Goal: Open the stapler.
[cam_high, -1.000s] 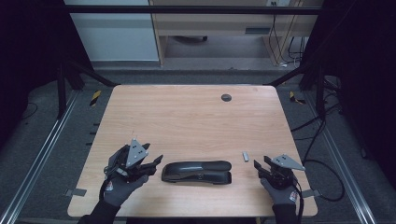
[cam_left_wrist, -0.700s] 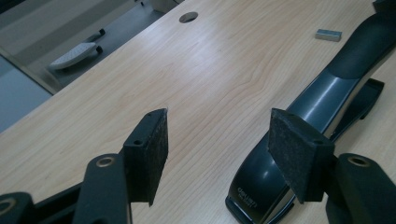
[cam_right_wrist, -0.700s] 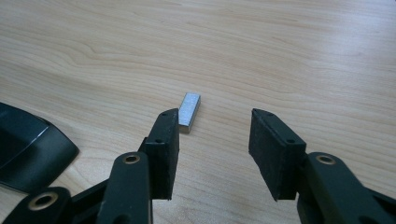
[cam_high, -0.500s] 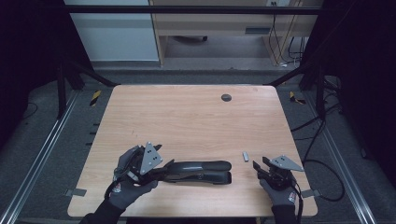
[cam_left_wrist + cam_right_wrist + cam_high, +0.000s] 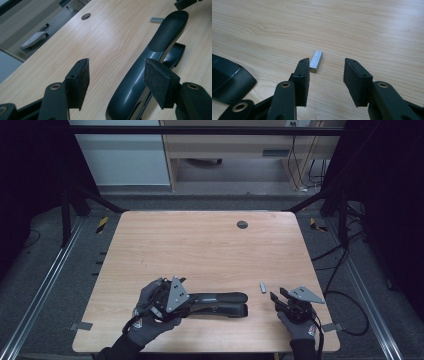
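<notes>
Right gripper [image 5: 325,82], jaws just narrowing yet empty, faces staple strip [image 5: 316,61] lying lengthwise toward 11 o'clock.

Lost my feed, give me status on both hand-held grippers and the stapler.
Left hand-held gripper open astride the stapler, pads not pressing. Right hand-held gripper open, closing, near staple strip. Nothing in the way.

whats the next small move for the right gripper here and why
Probably nudge the right gripper slightly forward and left, then close. The staple strip lies just beyond its left pad, not between the open, closing jaws. The left gripper already straddles the stapler.
</notes>
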Demonstrator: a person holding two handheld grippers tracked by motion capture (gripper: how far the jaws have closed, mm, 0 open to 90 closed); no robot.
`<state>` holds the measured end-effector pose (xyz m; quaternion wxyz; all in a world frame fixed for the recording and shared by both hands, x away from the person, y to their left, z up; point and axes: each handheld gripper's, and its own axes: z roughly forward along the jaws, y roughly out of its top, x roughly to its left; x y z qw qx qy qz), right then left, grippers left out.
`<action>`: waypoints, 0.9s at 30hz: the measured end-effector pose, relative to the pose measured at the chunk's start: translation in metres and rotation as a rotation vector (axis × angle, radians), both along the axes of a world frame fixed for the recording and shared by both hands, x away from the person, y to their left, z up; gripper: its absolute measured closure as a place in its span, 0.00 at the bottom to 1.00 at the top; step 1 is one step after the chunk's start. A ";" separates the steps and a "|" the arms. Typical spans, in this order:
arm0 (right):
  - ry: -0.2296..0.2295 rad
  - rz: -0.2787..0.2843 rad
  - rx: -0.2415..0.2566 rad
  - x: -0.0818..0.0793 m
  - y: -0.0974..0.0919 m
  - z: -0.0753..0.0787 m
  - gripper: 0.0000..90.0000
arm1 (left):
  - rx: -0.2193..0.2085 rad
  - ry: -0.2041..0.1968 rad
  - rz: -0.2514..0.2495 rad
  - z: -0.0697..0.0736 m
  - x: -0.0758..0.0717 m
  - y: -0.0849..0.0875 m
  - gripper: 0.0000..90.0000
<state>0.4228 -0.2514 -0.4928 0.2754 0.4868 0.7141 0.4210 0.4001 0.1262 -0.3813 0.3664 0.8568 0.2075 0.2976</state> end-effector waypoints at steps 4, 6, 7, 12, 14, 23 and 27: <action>-0.007 -0.002 -0.004 -0.001 0.000 0.000 0.65 | 0.018 -0.007 -0.018 -0.002 -0.003 -0.013 0.41; -0.009 -0.003 -0.006 0.000 -0.001 0.001 0.65 | 0.027 -0.013 -0.026 -0.003 -0.004 -0.017 0.40; -0.008 -0.004 -0.004 -0.001 -0.001 0.001 0.66 | 0.044 -0.016 -0.030 -0.003 -0.005 -0.020 0.40; -0.010 -0.003 -0.006 -0.001 -0.001 0.001 0.66 | 0.064 -0.016 -0.043 -0.006 -0.006 -0.027 0.40; -0.008 -0.004 -0.005 -0.001 -0.001 0.001 0.66 | 0.084 -0.019 -0.051 -0.008 -0.008 -0.031 0.39; -0.010 -0.004 -0.008 -0.001 -0.001 0.001 0.67 | 0.143 -0.049 -0.066 -0.011 -0.015 -0.042 0.38; -0.011 -0.005 -0.010 0.000 -0.001 0.001 0.67 | 0.166 -0.066 -0.075 -0.013 -0.018 -0.048 0.37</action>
